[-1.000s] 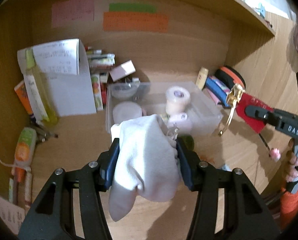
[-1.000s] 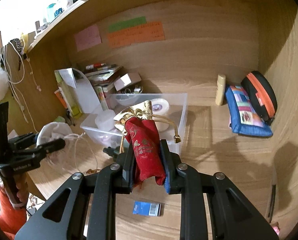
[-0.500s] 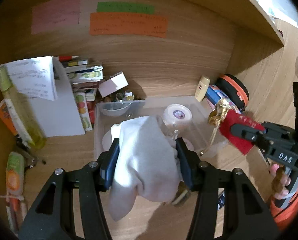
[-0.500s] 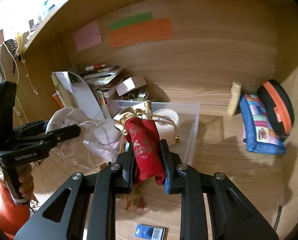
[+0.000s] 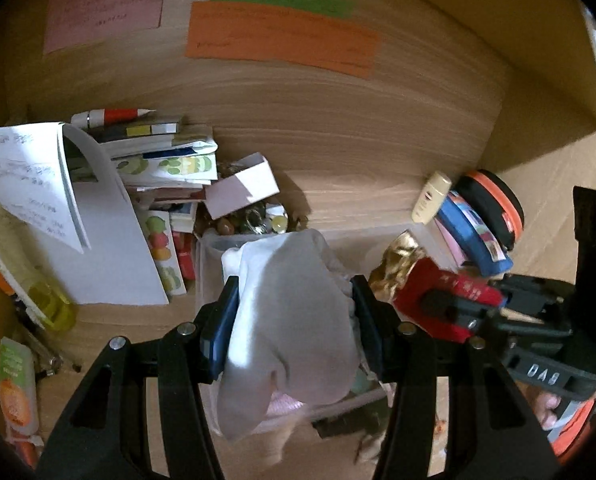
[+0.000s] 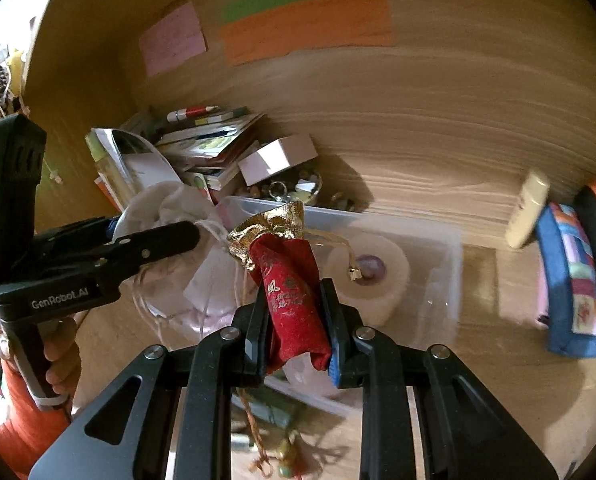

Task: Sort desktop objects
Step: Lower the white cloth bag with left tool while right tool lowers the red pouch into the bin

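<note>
Both claws are loaded. The left claw (image 5: 293,328) is clamped on a white cloth (image 5: 293,320); the right claw (image 6: 293,332) is clamped on a red pouch (image 6: 289,288). Both items hang above the clear bin (image 6: 438,280), which already contains a tape roll (image 6: 372,276). Neither item is released yet. Remaining, by estimate: loose trinkets on the tabletop (image 6: 498,380) near the camera, plus the book stack (image 5: 165,160) behind the bin.

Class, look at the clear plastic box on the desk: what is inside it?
Inside the clear plastic box a white tape roll sits in plain view. The white cloth bag and the red pouch, each held above, cover the rest of the inside.
</note>
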The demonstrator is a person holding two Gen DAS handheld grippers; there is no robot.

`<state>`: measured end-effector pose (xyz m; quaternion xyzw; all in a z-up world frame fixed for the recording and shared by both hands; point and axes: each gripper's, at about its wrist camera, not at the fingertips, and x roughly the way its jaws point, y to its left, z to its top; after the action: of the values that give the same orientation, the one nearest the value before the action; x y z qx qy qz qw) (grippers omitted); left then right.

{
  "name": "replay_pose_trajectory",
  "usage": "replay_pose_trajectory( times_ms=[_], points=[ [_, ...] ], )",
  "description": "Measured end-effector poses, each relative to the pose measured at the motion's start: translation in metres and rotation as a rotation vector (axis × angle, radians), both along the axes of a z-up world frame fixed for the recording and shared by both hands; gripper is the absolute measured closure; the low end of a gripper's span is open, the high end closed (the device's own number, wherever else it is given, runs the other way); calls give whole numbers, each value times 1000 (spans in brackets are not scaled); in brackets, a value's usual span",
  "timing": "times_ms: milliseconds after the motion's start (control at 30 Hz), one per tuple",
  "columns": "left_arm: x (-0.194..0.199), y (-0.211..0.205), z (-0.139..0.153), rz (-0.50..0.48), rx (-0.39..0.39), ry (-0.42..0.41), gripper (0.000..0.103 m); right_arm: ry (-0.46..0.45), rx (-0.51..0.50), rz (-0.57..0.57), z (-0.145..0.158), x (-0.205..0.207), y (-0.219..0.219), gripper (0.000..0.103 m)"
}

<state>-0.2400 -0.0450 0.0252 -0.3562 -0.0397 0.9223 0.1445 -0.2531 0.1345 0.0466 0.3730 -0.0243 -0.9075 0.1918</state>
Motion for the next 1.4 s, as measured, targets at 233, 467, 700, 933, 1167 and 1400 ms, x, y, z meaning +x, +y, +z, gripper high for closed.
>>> replay_pose_trajectory(
  times_ms=[233,467,700,933,1167,1400],
  points=[
    [-29,7,-12,7,-49,-31,50,-42,25,11,-17,-24,-21,83],
    [-42,8,-33,14,-78,-88,49,-66,103,-3,-30,-34,-31,83],
    [-34,10,-31,14,-104,-78,44,-61,162,2,-33,-34,-40,77],
    [-21,7,-22,2,-106,-60,40,-31,167,-14,-23,-19,-37,61],
    [-6,2,-5,36,-91,-29,31,22,193,-50,-4,1,-31,59],
    [22,1,8,34,-101,9,29,61,185,-95,12,32,-12,49]
  ],
)
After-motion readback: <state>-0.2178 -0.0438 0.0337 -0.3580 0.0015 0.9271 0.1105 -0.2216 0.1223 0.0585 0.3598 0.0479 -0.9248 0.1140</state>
